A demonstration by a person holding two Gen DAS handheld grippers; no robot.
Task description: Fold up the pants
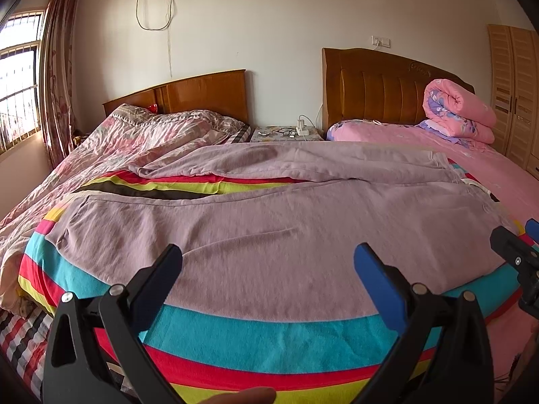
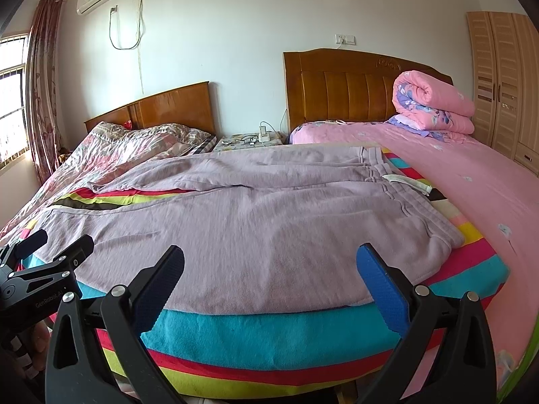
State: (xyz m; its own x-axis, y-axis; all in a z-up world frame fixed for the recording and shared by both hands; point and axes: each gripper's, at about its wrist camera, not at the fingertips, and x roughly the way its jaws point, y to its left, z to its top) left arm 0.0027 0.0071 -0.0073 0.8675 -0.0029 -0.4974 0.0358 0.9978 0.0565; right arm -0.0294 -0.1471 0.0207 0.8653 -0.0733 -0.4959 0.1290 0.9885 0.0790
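Note:
Lilac pants (image 1: 269, 222) (image 2: 242, 222) lie spread flat on a striped blanket (image 1: 269, 333) (image 2: 269, 333), waistband (image 2: 397, 181) to the right, legs running left with a gap between them. My left gripper (image 1: 267, 262) hovers open over the near leg's front edge, nothing between its fingers. My right gripper (image 2: 269, 262) is open too, above the near hip area by the front hem. The left view catches the right gripper's fingers (image 1: 515, 249) at its right edge. In the right view the left gripper (image 2: 50, 245) shows at the left edge.
The striped blanket covers a bed with a floral quilt (image 1: 134, 134) on the left and a pink sheet (image 2: 471, 181) on the right. A rolled pink duvet (image 2: 434, 104) sits by the headboard. A nightstand (image 2: 249, 141) with cables stands between beds; a wardrobe (image 2: 505, 84) at far right.

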